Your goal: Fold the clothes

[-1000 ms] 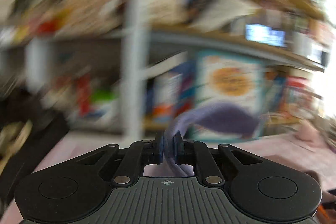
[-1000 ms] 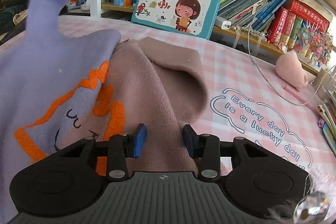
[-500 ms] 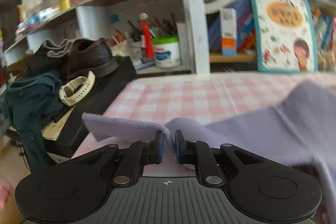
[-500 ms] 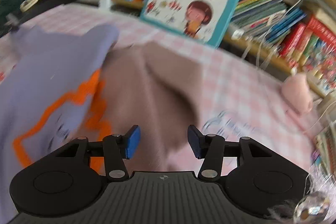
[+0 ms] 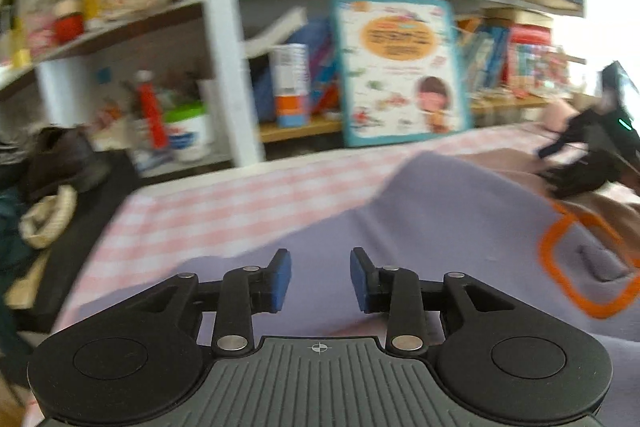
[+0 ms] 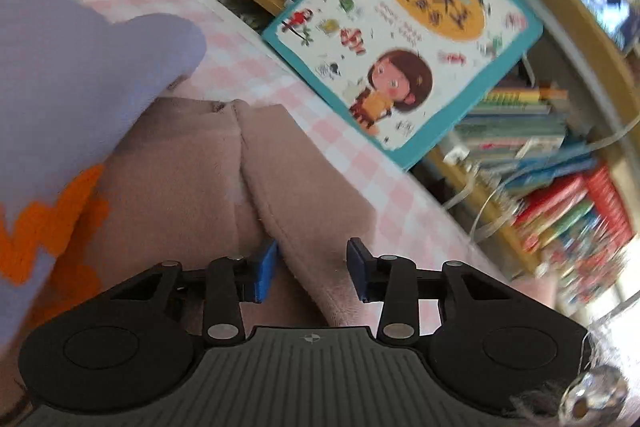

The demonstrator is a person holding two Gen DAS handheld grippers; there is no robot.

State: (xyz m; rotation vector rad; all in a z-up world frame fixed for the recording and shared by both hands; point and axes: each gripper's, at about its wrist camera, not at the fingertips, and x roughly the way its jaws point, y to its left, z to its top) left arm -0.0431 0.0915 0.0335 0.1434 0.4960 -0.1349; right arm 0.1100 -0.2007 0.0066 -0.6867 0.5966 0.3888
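**Both tools empty over the spread garment**

Left tool: jaws wide, nothing between them, hovering over the lilac panel of the garment. Right tool: jaws wide, straddling a raised pink fold, probably lined up to pinch it for the next fold. The garment lies spread on the pink-checked surface, lilac side toward the left tool. Count: one garment, two tools, one picture book propped at the shelf.
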